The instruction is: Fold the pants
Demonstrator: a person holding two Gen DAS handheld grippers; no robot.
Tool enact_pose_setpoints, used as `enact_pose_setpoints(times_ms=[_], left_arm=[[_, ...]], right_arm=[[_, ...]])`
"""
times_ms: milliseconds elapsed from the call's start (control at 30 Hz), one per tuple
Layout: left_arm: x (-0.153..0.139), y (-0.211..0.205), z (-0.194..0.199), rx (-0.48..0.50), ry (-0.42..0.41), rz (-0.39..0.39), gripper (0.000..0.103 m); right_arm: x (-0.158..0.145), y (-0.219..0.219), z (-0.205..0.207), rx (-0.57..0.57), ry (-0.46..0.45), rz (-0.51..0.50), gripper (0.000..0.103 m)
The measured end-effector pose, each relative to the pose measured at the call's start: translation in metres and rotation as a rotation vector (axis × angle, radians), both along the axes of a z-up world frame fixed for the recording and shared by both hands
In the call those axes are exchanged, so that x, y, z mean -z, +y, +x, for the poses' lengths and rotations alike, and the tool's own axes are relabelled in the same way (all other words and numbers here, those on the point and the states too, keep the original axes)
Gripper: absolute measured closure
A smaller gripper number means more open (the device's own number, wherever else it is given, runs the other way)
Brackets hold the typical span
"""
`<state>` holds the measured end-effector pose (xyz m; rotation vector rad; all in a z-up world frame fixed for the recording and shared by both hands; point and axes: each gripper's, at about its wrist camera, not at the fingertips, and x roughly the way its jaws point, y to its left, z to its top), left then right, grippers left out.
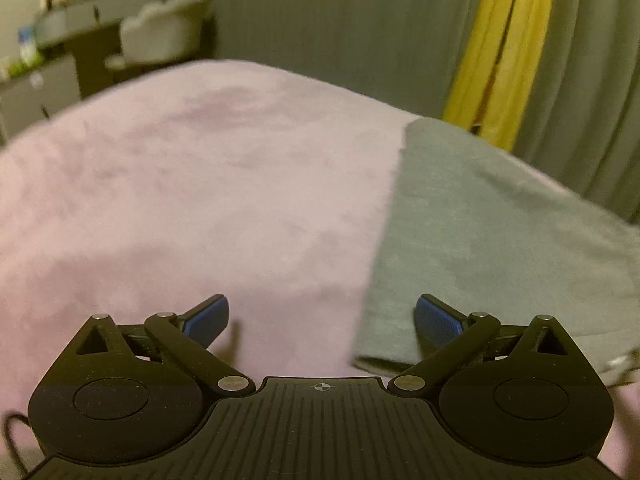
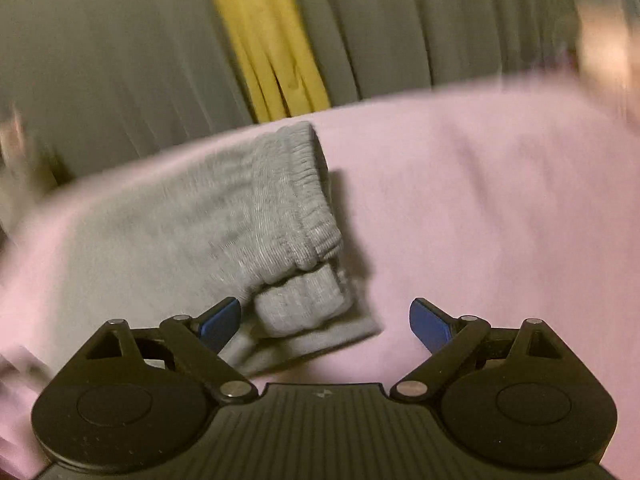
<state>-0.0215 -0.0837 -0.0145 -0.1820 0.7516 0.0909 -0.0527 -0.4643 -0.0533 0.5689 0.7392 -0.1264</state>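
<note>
The grey pants (image 2: 224, 220) lie folded on a pink blanket (image 2: 480, 200) that covers the bed. In the right wrist view the elastic waistband sits on top of the bundle, with a ribbed cuff tucked just under it at the near end, and a flat lower layer of the fabric sticks out beneath.

The right gripper (image 2: 325, 322) hovers just above the near end of the pants with its jaws spread wide. The left blue pad is over the edge of the fabric and the right one over bare blanket; neither pad presses on the cloth.

In the left wrist view the pants (image 1: 500, 240) appear as a flat grey rectangle on the right side of the blanket (image 1: 180, 200). The left gripper (image 1: 322, 320) also has its jaws spread wide, holding nothing, with one pad over the blanket and the other over the fabric's left edge.

Grey curtains (image 1: 320, 20) with a yellow one (image 1: 504, 48) between them hang behind the bed.
</note>
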Motion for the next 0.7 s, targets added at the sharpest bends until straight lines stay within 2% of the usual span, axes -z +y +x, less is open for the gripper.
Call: enact_pose_setpoints(times_ms=[100,133,200,267,333,433,500,533,567,633,700], left_arm=[[-0.003,-0.003,-0.01,0.102,-0.025,-0.107,0.001],[-0.003,-0.006,-0.011,0.14,-0.031,-0.148,0.001],[-0.001,-0.01,-0.01,0.19,-0.019,-0.212,0.001],[0.006,-0.008,-0.006,0.182,0.004,-0.255,0.001],[0.015,0.0,0.002,0.131,0.037,-0.289,0.001],[0.027,0.02,0.012,-0.018,0.057,-0.336,0.001],[0.027,0.035,0.012,-0.153,0.02,-0.327,0.001],[0.027,0.041,0.011,-0.175,0.015,-0.354,0.001],[0.027,0.046,0.011,-0.172,0.02,-0.411,0.001],[0.029,0.049,0.01,-0.123,0.032,-0.517,0.001],[0.031,0.045,0.008,-0.063,0.053,-0.579,0.001]], right_arm=[[0.023,-0.032,-0.015,0.025,-0.053,0.482,0.009],[0.032,-0.037,-0.016,0.035,-0.055,0.598,0.009],[0.044,-0.041,-0.013,0.047,-0.047,0.715,0.009],[0.047,-0.041,-0.007,0.052,-0.066,0.727,0.007],[0.049,-0.041,0.001,0.043,-0.098,0.725,0.007],[0.054,-0.046,0.011,0.093,-0.12,0.705,0.007],[0.041,-0.051,0.0,0.218,-0.18,0.517,0.007],[0.037,-0.056,-0.005,0.262,-0.203,0.454,0.007],[0.037,-0.06,-0.007,0.276,-0.205,0.456,0.007],[0.044,-0.066,-0.007,0.244,-0.197,0.577,0.007],[0.051,-0.062,-0.006,0.18,-0.191,0.716,0.006]])
